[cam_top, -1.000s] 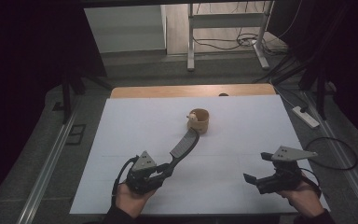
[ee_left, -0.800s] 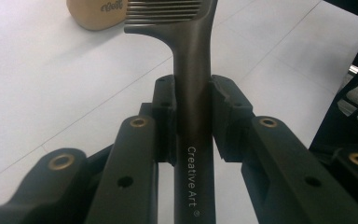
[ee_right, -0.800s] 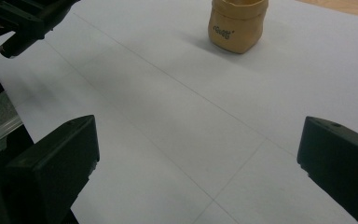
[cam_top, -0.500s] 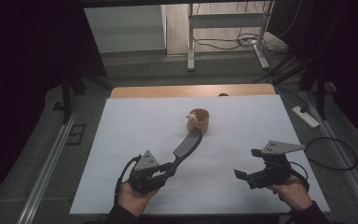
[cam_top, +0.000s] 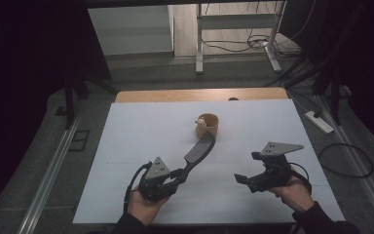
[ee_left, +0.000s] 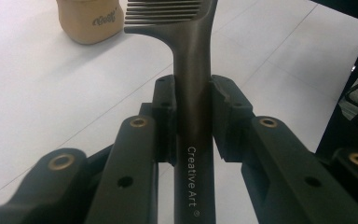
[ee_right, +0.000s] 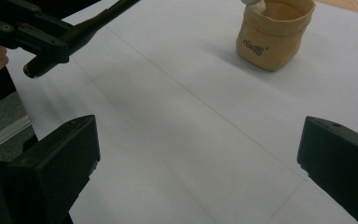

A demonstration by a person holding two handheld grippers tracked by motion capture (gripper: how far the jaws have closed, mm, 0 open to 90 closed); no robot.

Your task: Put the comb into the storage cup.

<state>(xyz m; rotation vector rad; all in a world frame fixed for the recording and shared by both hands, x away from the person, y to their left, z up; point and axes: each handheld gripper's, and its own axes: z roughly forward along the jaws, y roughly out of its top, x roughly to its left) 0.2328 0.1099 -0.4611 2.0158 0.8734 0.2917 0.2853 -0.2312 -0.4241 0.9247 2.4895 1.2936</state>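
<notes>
Comb (cam_top: 198, 152), dark and long-handled, is pinched by its handle between the pads of the left hand-held gripper (cam_top: 179, 174), as is seen plainly in the left gripper view, where the handle (ee_left: 193, 116) runs straight up between the two jaws and the teeth (ee_left: 163, 11) stand at the far end. In the high view the comb's long axis is seen to run from the left hand-held gripper up and to the right, so that its toothed head lies just beside the small tan pouch (cam_top: 207, 126), which stands upright near the middle of the white surface (cam_top: 136, 131). Whether the head touches the pouch cannot be told. Something pale is seen at the pouch's open mouth (ee_right: 255, 6).

The right hand-held gripper (cam_top: 241, 178) is held with its jaws spread wide and nothing between them; in its own view the pouch (ee_right: 274, 35) lies ahead and to the right, well apart. The comb is already nearer the pouch than the right hand is, so the coming move is judged to turn on the head being lifted and steered along that axis over the pouch's rim.
</notes>
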